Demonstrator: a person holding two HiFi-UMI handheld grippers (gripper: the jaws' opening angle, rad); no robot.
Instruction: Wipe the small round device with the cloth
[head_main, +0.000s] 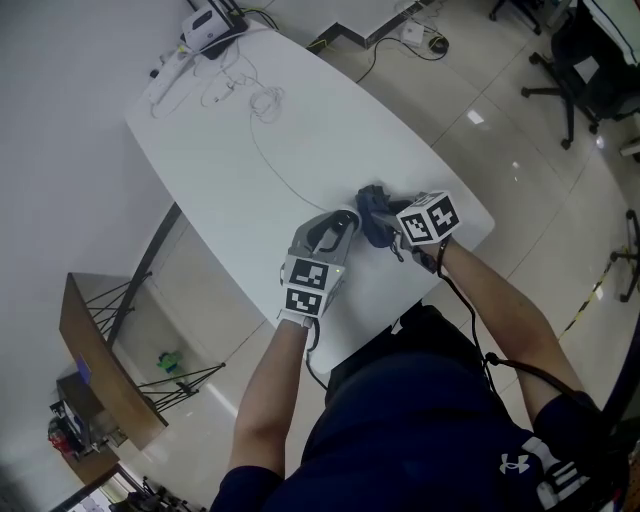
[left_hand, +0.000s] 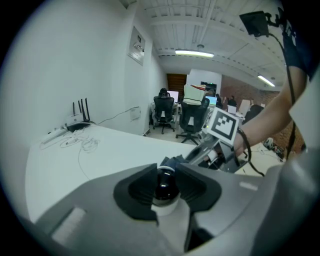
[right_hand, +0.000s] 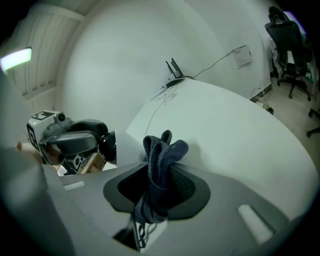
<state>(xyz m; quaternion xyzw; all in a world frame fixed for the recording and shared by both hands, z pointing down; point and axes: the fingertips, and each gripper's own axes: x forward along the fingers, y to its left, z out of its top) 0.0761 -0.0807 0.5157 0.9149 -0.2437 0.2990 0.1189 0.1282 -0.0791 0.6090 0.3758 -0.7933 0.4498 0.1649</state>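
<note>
A small round device (left_hand: 164, 189) with a glossy black dome and white base sits between the dark pads of my left gripper (left_hand: 165, 187), which is shut on it. In the right gripper view the device (right_hand: 107, 146) shows dark at the left, held in the other gripper. My right gripper (right_hand: 156, 186) is shut on a bunched dark blue cloth (right_hand: 159, 172). In the head view the cloth (head_main: 376, 212) lies just right of the left gripper (head_main: 338, 228), near the table's front edge, with the right gripper (head_main: 395, 235) beside it.
The white oval table (head_main: 300, 130) carries a router (head_main: 207, 27) and loose white cables (head_main: 245, 95) at its far end. Office chairs (head_main: 570, 60) stand on the tiled floor to the right. A wooden shelf (head_main: 95, 365) is at the lower left.
</note>
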